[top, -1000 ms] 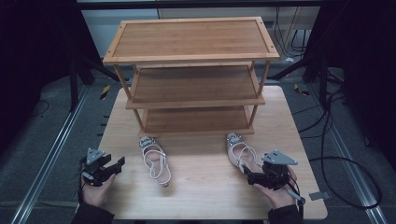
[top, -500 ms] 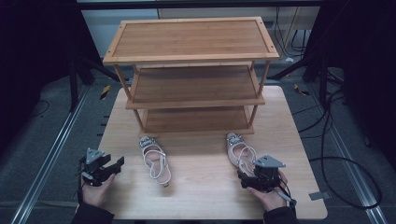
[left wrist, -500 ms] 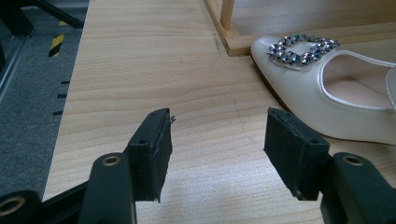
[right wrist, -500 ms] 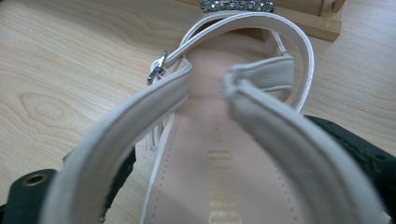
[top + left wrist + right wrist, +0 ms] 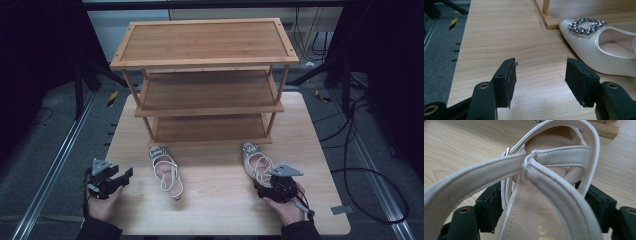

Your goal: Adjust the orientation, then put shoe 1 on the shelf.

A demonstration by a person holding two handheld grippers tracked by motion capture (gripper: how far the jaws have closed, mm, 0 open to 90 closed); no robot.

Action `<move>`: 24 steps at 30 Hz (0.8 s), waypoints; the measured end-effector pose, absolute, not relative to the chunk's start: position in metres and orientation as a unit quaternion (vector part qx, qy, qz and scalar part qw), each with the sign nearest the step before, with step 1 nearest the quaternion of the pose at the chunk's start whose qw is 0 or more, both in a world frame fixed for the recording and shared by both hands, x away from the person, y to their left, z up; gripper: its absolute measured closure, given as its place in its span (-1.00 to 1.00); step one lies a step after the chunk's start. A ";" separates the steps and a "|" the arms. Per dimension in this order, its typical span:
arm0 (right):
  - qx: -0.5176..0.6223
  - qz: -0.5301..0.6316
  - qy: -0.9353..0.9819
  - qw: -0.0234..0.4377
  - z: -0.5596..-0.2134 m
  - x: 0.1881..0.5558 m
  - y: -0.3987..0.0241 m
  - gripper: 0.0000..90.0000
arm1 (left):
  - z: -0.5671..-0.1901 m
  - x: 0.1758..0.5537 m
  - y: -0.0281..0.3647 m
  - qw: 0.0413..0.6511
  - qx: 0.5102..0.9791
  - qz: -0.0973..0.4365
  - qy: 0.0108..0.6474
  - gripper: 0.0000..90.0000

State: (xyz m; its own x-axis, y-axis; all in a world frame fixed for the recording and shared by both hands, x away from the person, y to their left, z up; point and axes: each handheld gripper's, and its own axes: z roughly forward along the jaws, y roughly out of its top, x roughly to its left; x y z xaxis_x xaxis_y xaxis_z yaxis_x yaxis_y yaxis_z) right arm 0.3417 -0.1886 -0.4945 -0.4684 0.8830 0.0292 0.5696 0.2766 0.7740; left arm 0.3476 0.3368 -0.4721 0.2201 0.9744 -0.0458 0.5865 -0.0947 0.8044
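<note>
Two white strappy shoes with jewelled buckles lie on the wooden table point(image 5: 220, 210) in front of a shoe rack. My right gripper point(image 5: 264, 183) sits low at the heel end of the right shoe point(image 5: 251, 156). Its jaws have just been closing, and in the right gripper view point(image 5: 539, 195) the pads point(image 5: 490, 205) press on both sides of the right shoe's heel point(image 5: 536, 217), under its crossed straps. My left gripper point(image 5: 125, 176) rests near the table's left edge, open point(image 5: 540, 75) and holding nothing. The left shoe point(image 5: 166, 172) lies to its right, its toe point(image 5: 599, 50) a little ahead of the right-hand jaw.
A three-tier wooden shoe rack point(image 5: 207, 92) stands at the back of the table, its shelves bare. Its bottom corner point(image 5: 549, 22) lies just beyond the left shoe's toe. Cables and metal rails lie on the floor around the table.
My right gripper has dropped and slid forward over the right shoe's heel. The left gripper and both shoes have stayed put.
</note>
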 end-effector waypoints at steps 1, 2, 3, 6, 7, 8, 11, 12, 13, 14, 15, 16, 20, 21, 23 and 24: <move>0.469 0.370 0.773 0.214 -0.494 0.342 -0.189 -0.35 | -0.472 0.348 0.337 0.366 0.690 0.266 0.565 -0.09; 0.467 0.366 0.775 0.219 -0.494 0.342 -0.189 -0.34 | -0.472 0.348 0.337 0.365 0.690 0.266 0.566 -0.09; 0.468 0.366 0.774 0.217 -0.494 0.342 -0.189 -0.33 | -0.472 0.348 0.337 0.365 0.689 0.266 0.567 -0.09; 0.465 0.365 0.775 0.223 -0.493 0.341 -0.189 -0.24 | -0.472 0.348 0.338 0.364 0.688 0.266 0.569 -0.09; 0.465 0.365 0.775 0.223 -0.493 0.341 -0.189 -0.24 | -0.472 0.348 0.338 0.364 0.688 0.266 0.569 -0.09; 0.465 0.367 0.775 0.222 -0.492 0.341 -0.190 -0.20 | -0.472 0.348 0.338 0.364 0.688 0.266 0.569 -0.09; 0.466 0.367 0.775 0.217 -0.489 0.341 -0.188 -0.14 | -0.472 0.348 0.338 0.366 0.688 0.266 0.568 -0.08; 0.468 0.367 0.775 0.216 -0.488 0.342 -0.188 -0.14 | -0.472 0.348 0.338 0.366 0.688 0.266 0.567 -0.08; 0.470 0.367 0.774 0.213 -0.487 0.342 -0.187 -0.13 | -0.473 0.348 0.338 0.366 0.688 0.265 0.567 -0.08; 0.474 0.368 0.772 0.209 -0.486 0.342 -0.188 -0.13 | -0.472 0.348 0.339 0.366 0.689 0.265 0.567 -0.08; 0.477 0.374 0.769 0.202 -0.486 0.342 -0.188 -0.13 | -0.472 0.348 0.339 0.366 0.688 0.265 0.567 -0.08; 0.477 0.384 0.766 0.198 -0.486 0.342 -0.188 -0.13 | -0.471 0.347 0.339 0.366 0.688 0.267 0.567 -0.08; 0.470 0.393 0.763 0.206 -0.483 0.340 -0.184 -0.13 | -0.471 0.347 0.338 0.367 0.688 0.269 0.565 -0.08; 0.472 0.399 0.759 0.205 -0.481 0.339 -0.182 -0.13 | -0.471 0.347 0.338 0.367 0.688 0.269 0.566 -0.08; 0.465 0.417 0.751 0.216 -0.475 0.339 -0.174 -0.13 | -0.471 0.348 0.337 0.366 0.688 0.270 0.565 -0.08; 0.463 0.419 0.749 0.220 -0.474 0.339 -0.172 -0.13 | -0.471 0.348 0.337 0.366 0.688 0.271 0.565 -0.08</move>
State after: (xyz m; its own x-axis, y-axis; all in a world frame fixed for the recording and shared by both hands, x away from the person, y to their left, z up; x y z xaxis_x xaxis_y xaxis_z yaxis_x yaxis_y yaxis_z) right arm 0.3388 -0.1722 -0.4735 -0.4749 0.8781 0.0585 0.5096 0.2201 0.8318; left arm 0.3476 0.3368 -0.4712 0.2149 0.9758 -0.0393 0.5789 -0.0949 0.8099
